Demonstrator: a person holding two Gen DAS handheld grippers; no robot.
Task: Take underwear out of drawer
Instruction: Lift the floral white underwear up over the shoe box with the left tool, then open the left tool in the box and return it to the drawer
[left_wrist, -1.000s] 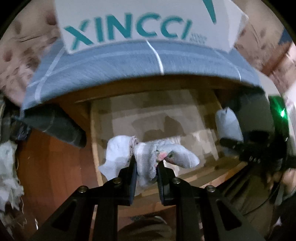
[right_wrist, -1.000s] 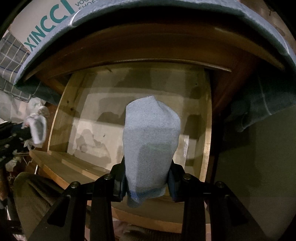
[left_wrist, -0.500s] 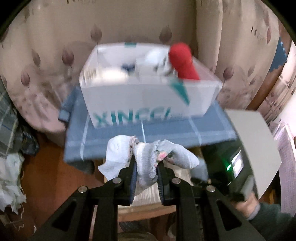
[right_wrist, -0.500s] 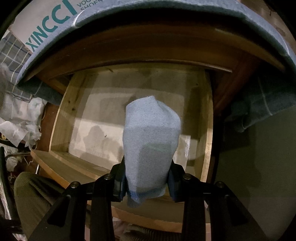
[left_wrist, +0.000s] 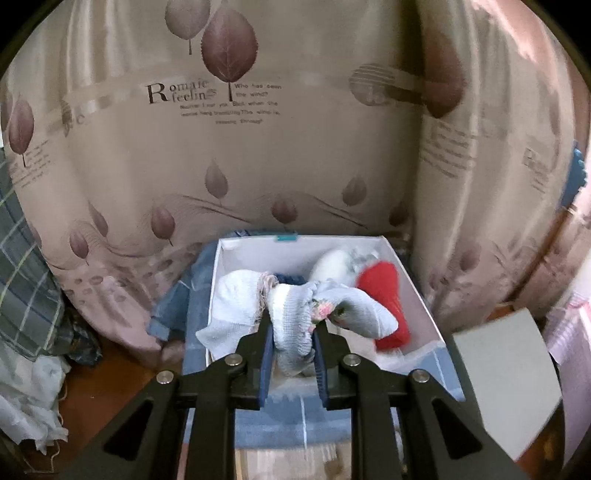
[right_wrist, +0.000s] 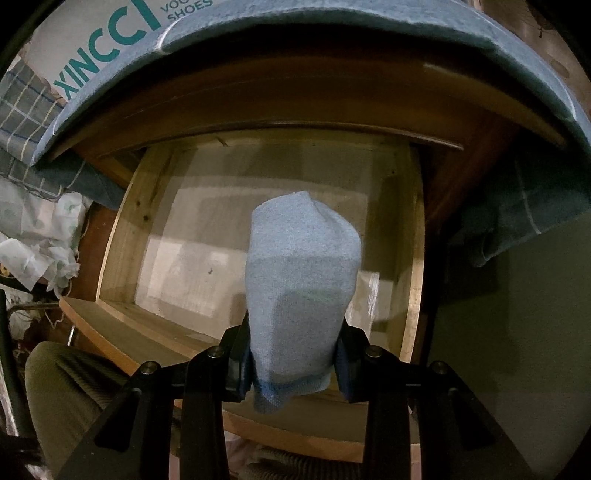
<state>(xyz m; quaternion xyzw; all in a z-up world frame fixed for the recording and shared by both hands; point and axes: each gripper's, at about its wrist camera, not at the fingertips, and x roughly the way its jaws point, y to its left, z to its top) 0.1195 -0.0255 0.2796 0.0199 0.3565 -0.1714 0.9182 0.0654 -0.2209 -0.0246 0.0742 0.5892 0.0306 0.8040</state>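
The left gripper (left_wrist: 292, 334) is pinching a bunch of pale knit underwear (left_wrist: 295, 314) between its two black fingers. The cloth is white and light blue, with a tiny pink flower on it. One floppy end hangs to the left and one to the right. The bunch is up in the air, in front of a white box (left_wrist: 419, 295). The box sits on a blue cloth (left_wrist: 295, 417) with thin white lines. Inside the box there is a red soft thing (left_wrist: 384, 295), a white soft thing (left_wrist: 332, 264) and something dark blue (too hidden to tell what it is). To the right of the box lies a flat grey board (left_wrist: 513, 376). Behind it all hangs a shiny curtain (left_wrist: 295, 155) with brown leaves and some printed words. At the far left there is checked fabric (left_wrist: 22, 266) and crumpled white stuff under it.

The right gripper (right_wrist: 295, 363) is squeezing a light blue piece of underwear (right_wrist: 301, 291), which sticks up like a little hat. It hangs over the open wooden drawer (right_wrist: 122, 229). The bottom of the drawer looks bare and pale. A knee in green trousers (right_wrist: 62, 384) shows at the lower left, near the drawer's front edge. Above the drawer is the brown edge of the cabinet top, with the blue cloth draped over it, and a corner of the white box with green letters on it.
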